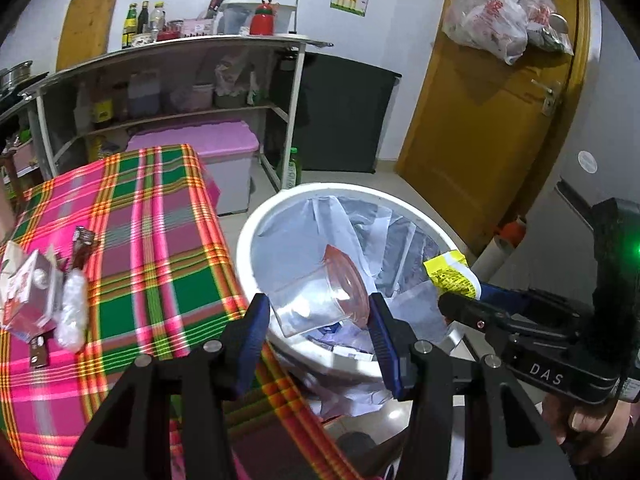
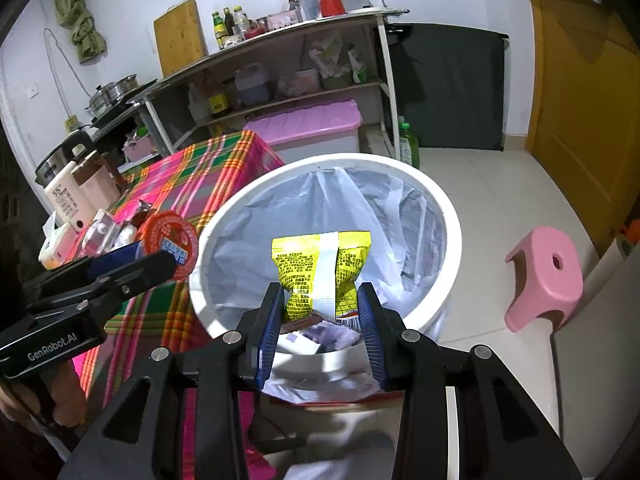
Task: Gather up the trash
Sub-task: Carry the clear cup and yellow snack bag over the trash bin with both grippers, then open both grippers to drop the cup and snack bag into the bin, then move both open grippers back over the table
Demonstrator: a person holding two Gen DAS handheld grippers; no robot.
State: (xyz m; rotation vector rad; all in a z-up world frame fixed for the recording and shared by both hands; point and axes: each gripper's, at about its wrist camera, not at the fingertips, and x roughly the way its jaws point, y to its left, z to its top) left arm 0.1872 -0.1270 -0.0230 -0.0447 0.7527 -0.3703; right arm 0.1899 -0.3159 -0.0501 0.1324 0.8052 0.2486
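Over a white bin (image 2: 440, 216) lined with plastic, the right gripper (image 2: 322, 316) pinches a yellow snack packet (image 2: 320, 268). The left gripper (image 1: 316, 320) clamps a clear red-lidded cup (image 1: 320, 292) above the rim.

Cup (image 1: 320, 296): clear plastic, red printed lid, tilted on its side in my left tongs, over the bin's 9 o'clock rim.
Packet (image 2: 322, 276): yellow, crumpled, upright, pinched at its waist in my right tongs.
Bin (image 2: 448, 216): white, round, bag-lined.
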